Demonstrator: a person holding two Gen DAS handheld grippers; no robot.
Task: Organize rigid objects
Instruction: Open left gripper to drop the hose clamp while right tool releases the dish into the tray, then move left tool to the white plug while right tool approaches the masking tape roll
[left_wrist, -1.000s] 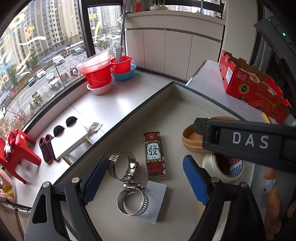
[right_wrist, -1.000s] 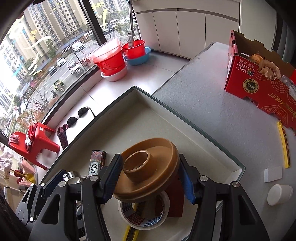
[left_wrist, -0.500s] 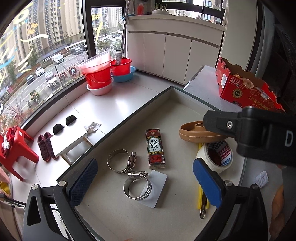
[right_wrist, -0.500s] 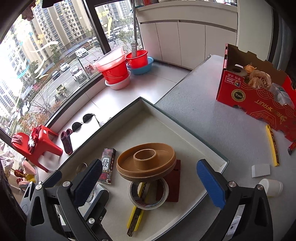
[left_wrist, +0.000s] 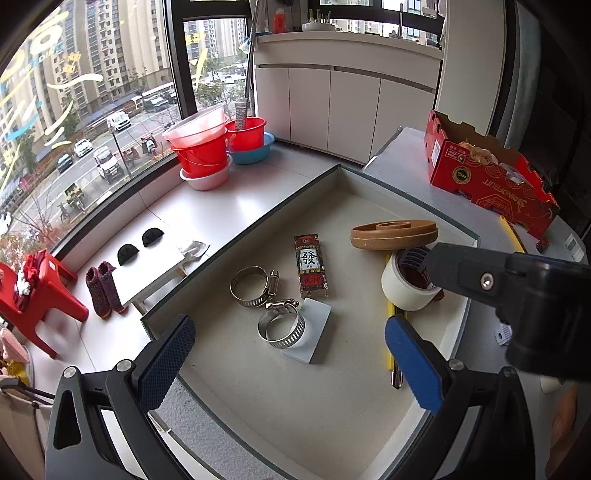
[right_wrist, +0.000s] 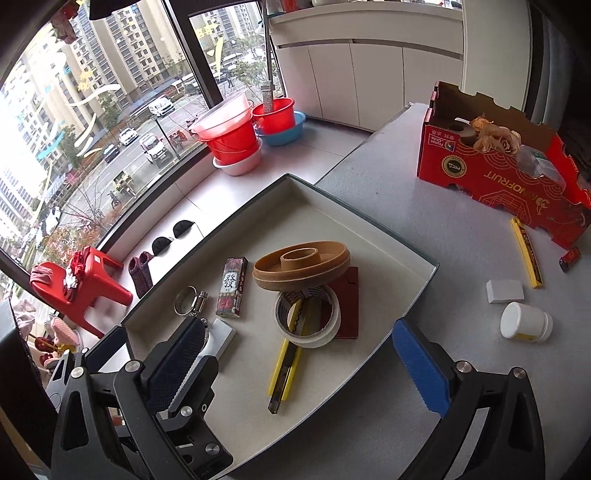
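Note:
A shallow white tray (left_wrist: 258, 218) (right_wrist: 362, 219) lies on the grey table. Inside it, a brown round disc (left_wrist: 393, 234) (right_wrist: 301, 266) rests on a white tape roll (left_wrist: 406, 291) (right_wrist: 310, 341), over a dark red booklet (right_wrist: 349, 306) and a yellow utility knife (right_wrist: 284, 373). Two metal hose clamps (left_wrist: 249, 282) (left_wrist: 282, 328), a mahjong-print box (left_wrist: 311, 266) (right_wrist: 231, 288) and a white card (left_wrist: 312, 332) lie to the left. My left gripper (left_wrist: 291, 363) hangs open above the clamps. My right gripper (right_wrist: 299, 365) is open above the tray's near edge, holding nothing.
On the table right of the tray stand a red cardboard box (right_wrist: 498, 177), a yellow stick (right_wrist: 526, 258), a white block (right_wrist: 504, 291), a white jar (right_wrist: 526, 326) and a small red item (right_wrist: 570, 258). Red buckets (left_wrist: 201, 155) sit by the window.
Both grippers opened wide and drew back and up from the tray. The right one let go of the brown disc, which now rests on the tape roll.

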